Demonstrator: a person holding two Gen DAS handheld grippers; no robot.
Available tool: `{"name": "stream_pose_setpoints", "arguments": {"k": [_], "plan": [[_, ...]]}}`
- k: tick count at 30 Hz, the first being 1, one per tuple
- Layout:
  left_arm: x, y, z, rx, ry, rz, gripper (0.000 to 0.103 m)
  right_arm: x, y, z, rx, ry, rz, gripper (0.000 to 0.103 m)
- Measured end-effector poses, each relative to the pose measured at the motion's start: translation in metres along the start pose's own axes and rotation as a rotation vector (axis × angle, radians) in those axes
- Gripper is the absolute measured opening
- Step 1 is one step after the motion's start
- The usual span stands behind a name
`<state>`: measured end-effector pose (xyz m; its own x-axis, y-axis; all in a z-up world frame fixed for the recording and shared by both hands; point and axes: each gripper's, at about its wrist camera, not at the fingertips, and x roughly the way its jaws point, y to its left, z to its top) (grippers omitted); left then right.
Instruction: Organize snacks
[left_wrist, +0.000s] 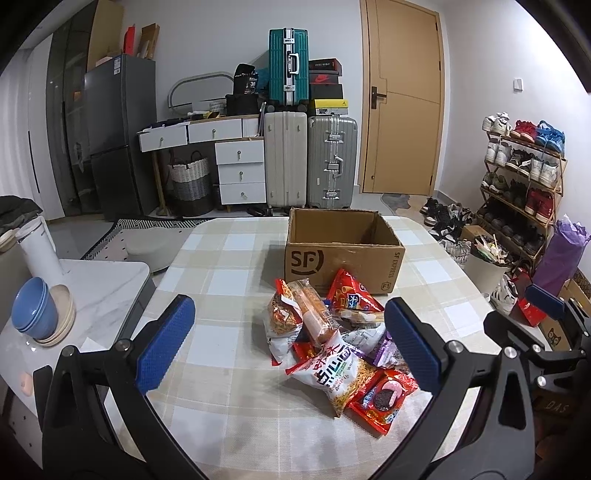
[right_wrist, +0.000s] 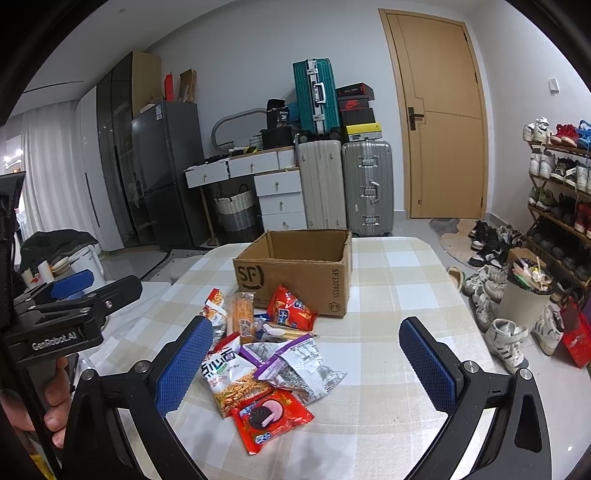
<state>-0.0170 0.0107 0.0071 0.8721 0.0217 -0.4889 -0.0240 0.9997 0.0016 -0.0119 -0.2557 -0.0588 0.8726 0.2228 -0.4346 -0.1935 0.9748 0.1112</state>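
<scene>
You kept your left hand-held gripper (left_wrist: 291, 343) spread wide and grasping nothing, above the worktop (left_wrist: 229, 266). Your right hand-held gripper (right_wrist: 306, 363) was also released, with nothing between its pads. The pile of snack packets (right_wrist: 266, 354) lay on the checked cloth, in front of both grippers. The open cardboard box (right_wrist: 295, 273) stood just behind the pile, at 12 o'clock from it. The red cookie packet (right_wrist: 271, 417) lay at the 6 o'clock edge of the pile.

Snack pile (left_wrist: 340, 339) before cardboard box (left_wrist: 341, 254) — checked tablecloth (left_wrist: 221, 280).
</scene>
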Motion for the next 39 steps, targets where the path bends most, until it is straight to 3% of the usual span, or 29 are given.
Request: {"name": "stream_pose_setpoints", "arguments": {"k": [9, 16, 25, 31, 34, 39], "plan": [[0.011, 0.007, -0.002, -0.012, 0.030, -0.010, 0.103, 0.012, -0.007, -0.004, 0.031, 0.038, 0.043, 0.103], [0.042, 0.012, -0.009, -0.022, 0.084, -0.022, 0.102, 0.031, -0.021, -0.009, 0.059, 0.092, 0.073, 0.103], [0.127, 0.046, -0.025, -0.081, 0.240, -0.046, 0.102, 0.077, -0.039, -0.026, 0.091, 0.169, 0.109, 0.103], [0.188, 0.061, -0.026, -0.145, 0.319, -0.143, 0.102, 0.109, -0.048, -0.032, 0.116, 0.217, 0.133, 0.103], [0.218, 0.057, -0.028, -0.143, 0.373, -0.175, 0.096, 0.118, -0.048, -0.032, 0.115, 0.227, 0.144, 0.103], [0.253, 0.055, -0.035, -0.145, 0.444, -0.238, 0.071, 0.134, -0.052, -0.034, 0.125, 0.249, 0.148, 0.103]]}}
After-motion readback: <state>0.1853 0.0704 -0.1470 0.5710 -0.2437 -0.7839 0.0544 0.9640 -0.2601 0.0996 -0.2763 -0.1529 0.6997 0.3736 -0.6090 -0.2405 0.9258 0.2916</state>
